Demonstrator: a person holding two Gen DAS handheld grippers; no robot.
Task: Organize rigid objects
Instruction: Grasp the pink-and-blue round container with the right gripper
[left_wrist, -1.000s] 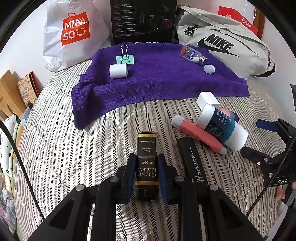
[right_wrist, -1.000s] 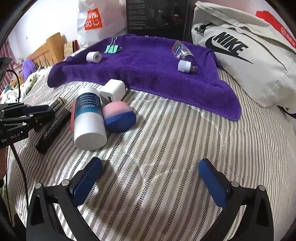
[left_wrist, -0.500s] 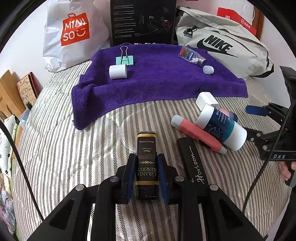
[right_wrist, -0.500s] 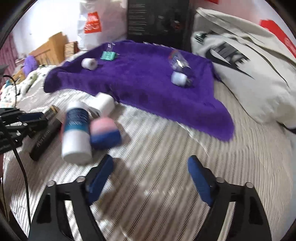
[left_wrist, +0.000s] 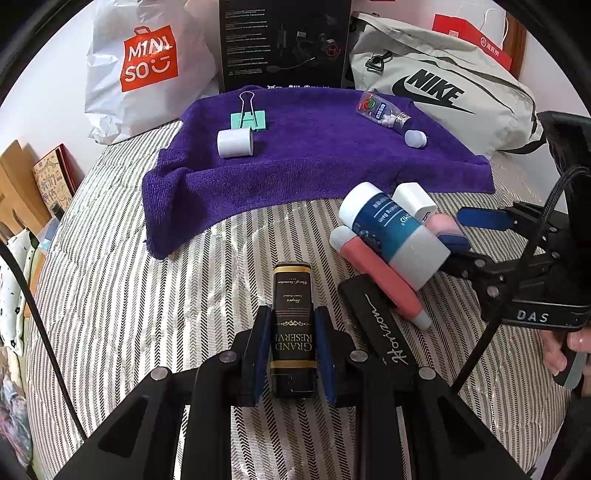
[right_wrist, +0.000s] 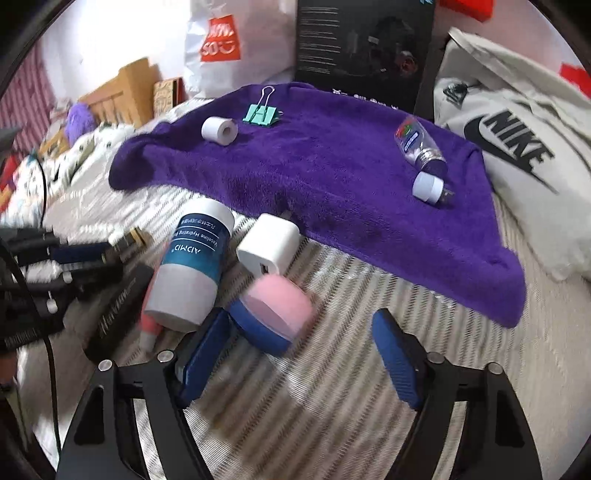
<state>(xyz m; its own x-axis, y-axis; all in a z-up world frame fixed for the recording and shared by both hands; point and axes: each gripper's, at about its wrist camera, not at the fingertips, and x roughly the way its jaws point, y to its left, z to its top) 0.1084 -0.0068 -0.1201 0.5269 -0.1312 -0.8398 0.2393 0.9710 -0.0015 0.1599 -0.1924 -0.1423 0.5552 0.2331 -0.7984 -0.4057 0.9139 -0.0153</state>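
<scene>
My left gripper (left_wrist: 293, 315) is shut on a black "Grand Reserve" box (left_wrist: 291, 295) that lies on the striped bedcover. My right gripper (right_wrist: 301, 321) is closing. A pink and blue round case (right_wrist: 275, 314) sits just inside its left finger, and the pads do not press on it. Beside the case lie a white and blue lotion bottle (right_wrist: 192, 266), a white charger cube (right_wrist: 267, 245), a coral tube (left_wrist: 380, 280) and a black "Horizon" case (left_wrist: 376, 328). The purple towel (left_wrist: 314, 162) holds a green binder clip (left_wrist: 248, 118), a white roll (left_wrist: 234, 143), a small clear bottle (left_wrist: 382, 112) and a white cap (left_wrist: 414, 138).
Behind the towel stand a white Miniso bag (left_wrist: 147, 62), a black carton (left_wrist: 284, 40) and a grey Nike bag (left_wrist: 436, 88). Wooden boards (left_wrist: 18, 184) lean at the left edge of the bed. A hand (left_wrist: 569, 347) holds the right gripper.
The right gripper has come forward and leftward up to the pink and blue case, and its jaws have narrowed. The left gripper and its black box have stayed put.
</scene>
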